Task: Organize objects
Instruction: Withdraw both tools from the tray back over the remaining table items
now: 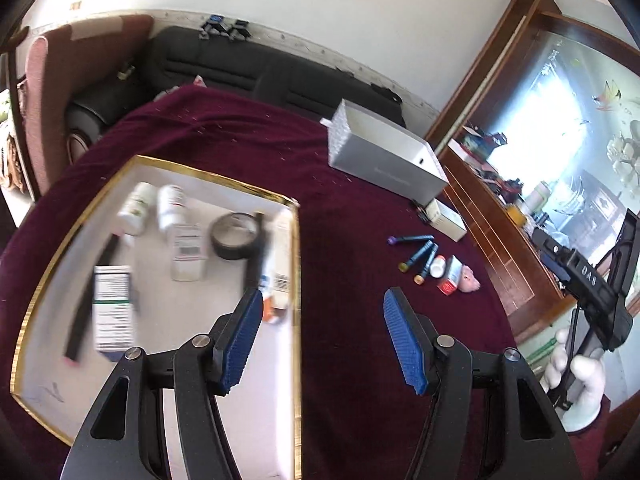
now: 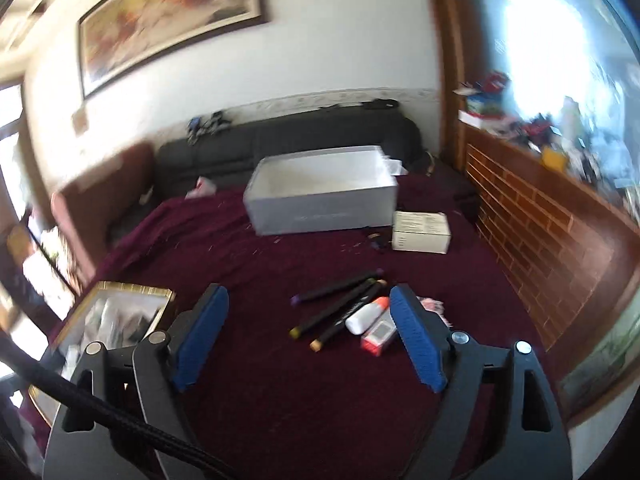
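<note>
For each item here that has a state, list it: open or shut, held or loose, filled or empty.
Left gripper: jaws open, holding nothing.
Right gripper: jaws open, holding nothing.
Gold-rimmed tray: holds bottles, boxes and tape.
Grey box: lid off, inside looks empty.
Markers: loose on the cloth, caps on.

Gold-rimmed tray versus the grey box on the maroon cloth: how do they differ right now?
The gold-rimmed tray is shallow and white inside; the grey box is deep with plain grey walls. The tray holds bottles, cartons and a tape roll; what shows of the box's inside is bare. Both are open-topped, rectangular and rest on the maroon cloth.
</note>
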The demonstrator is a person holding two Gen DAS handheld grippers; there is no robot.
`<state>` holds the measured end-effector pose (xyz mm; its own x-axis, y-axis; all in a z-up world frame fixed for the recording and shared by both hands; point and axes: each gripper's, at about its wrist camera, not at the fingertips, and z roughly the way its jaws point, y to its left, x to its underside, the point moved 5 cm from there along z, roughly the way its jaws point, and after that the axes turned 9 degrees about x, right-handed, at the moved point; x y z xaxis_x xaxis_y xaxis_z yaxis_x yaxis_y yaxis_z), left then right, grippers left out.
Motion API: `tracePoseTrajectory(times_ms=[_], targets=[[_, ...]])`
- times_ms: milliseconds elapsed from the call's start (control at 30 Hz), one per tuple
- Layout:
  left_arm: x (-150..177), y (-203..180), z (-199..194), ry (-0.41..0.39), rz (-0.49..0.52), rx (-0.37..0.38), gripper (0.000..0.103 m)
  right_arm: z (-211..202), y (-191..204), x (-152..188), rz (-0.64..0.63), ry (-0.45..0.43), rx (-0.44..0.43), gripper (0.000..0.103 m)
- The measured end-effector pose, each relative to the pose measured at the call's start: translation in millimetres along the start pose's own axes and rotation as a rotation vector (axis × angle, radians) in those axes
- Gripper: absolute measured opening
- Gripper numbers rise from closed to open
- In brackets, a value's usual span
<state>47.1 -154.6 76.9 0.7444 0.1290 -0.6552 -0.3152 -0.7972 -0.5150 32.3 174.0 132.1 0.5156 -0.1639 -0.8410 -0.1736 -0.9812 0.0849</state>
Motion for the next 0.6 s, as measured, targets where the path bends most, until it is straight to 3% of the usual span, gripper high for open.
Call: tracePoseTrajectory(times_ms=[133, 300, 500, 600], targets=[[-4, -20, 21, 0.048, 0.021, -0.001, 0.057, 33, -54, 2, 0.209, 0.062, -0.031, 0.083], [-20, -41, 47, 0.082, 0.051, -0.014, 0.057, 92, -102, 28, 0.435, 0.151, -0.027, 0.083], [-36, -70, 115, 0.137, 0.161, -0.061, 0.057, 125, -138, 51, 0.548, 0.195, -0.012, 0.083], [-43, -89, 167, 0.189, 0.291, -0.065, 0.056, 128, -144, 56, 0.55, 0.178, -0.025, 0.083]])
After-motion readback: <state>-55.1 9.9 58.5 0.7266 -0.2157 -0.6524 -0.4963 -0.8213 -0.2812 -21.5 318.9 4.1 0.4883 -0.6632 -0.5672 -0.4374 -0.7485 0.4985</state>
